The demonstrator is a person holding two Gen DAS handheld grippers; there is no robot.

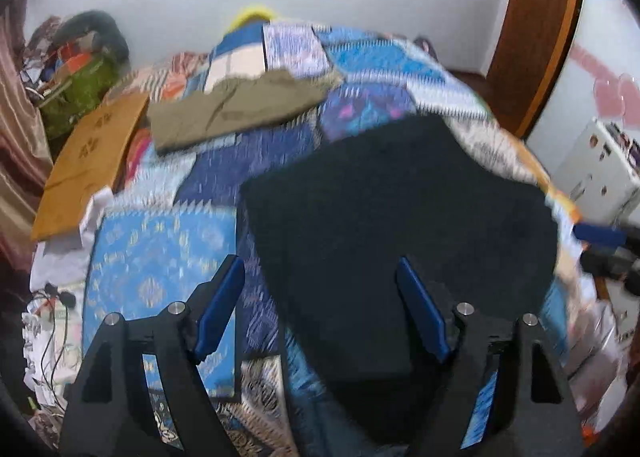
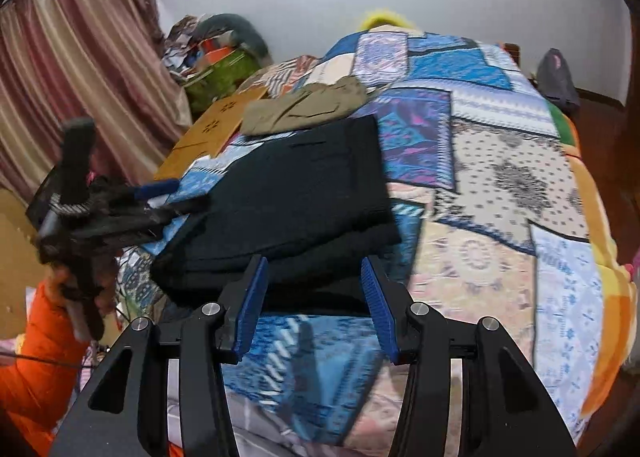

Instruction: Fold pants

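Black pants [image 1: 396,225] lie folded into a compact stack on the patchwork quilt; they also show in the right wrist view [image 2: 288,209]. My left gripper [image 1: 320,265] is open and empty, its blue pads above the near left part of the pants; it also shows in the right wrist view [image 2: 160,193] at the pants' left edge. My right gripper [image 2: 314,269] is open and empty, just in front of the pants' near edge; its blue tip shows in the left wrist view [image 1: 600,235] at the right.
Folded khaki pants [image 1: 236,109] lie farther back on the quilt [image 2: 500,177]. A brown cardboard sheet [image 1: 92,161] lies at the bed's left edge. A cluttered pile [image 1: 80,73] and curtain [image 2: 72,69] stand left. A white appliance [image 1: 600,165] stands right.
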